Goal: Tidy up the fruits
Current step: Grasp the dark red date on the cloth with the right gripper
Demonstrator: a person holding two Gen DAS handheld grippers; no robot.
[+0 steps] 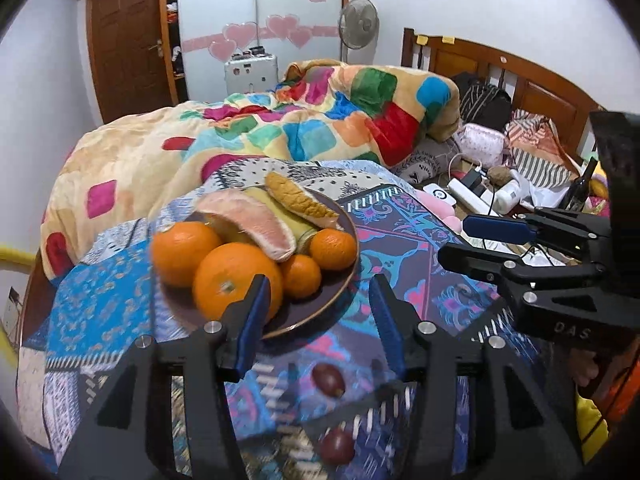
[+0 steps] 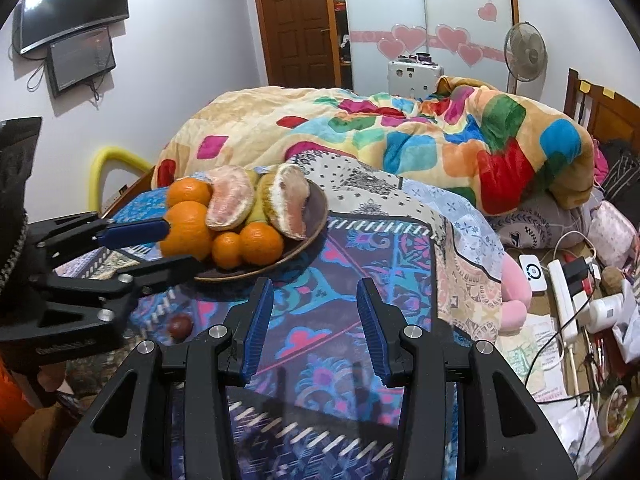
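Note:
A dark brown plate (image 1: 320,312) on the patterned cloth holds several oranges (image 1: 236,280), pomelo pieces (image 1: 256,220) and a banana. It also shows in the right wrist view (image 2: 312,216). Two small dark red fruits (image 1: 328,380) (image 1: 337,446) lie on the cloth in front of the plate; one shows in the right wrist view (image 2: 180,326). My left gripper (image 1: 320,300) is open and empty, just above the plate's near rim. My right gripper (image 2: 316,304) is open and empty over the cloth, right of the plate; it also shows in the left wrist view (image 1: 456,240).
A colourful blanket (image 1: 280,132) is heaped on the bed behind the plate. To the right lie a power strip (image 2: 564,296), cables, a pink plush (image 2: 514,292) and clutter. A wooden headboard (image 1: 500,64) stands at the far right.

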